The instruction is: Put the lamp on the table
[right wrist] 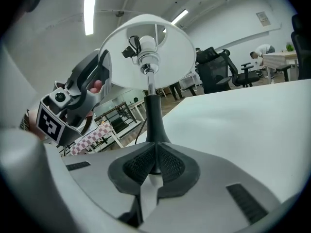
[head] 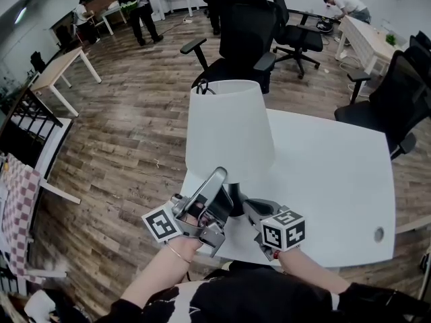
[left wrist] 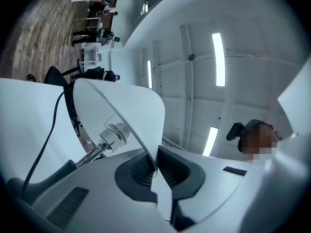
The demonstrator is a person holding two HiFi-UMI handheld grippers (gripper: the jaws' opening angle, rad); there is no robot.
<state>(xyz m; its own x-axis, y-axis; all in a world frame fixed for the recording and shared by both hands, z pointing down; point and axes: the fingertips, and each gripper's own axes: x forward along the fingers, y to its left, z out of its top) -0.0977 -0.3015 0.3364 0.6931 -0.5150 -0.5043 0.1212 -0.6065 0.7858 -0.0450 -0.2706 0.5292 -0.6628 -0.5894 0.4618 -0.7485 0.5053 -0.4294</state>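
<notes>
Inside the shade [right wrist: 175, 42], bulb socket [right wrist: 147, 57], hidden from head view.

The right gripper [right wrist: 155, 166] pinches the lamp [right wrist: 170, 47] by its base on the table [right wrist: 243, 120].

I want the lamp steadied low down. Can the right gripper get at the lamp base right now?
Probably yes. The right gripper sits right at the lamp base on the table, its jaws seemingly closed on its edge. The left gripper grips the lampshade higher up, clear of it.
</notes>
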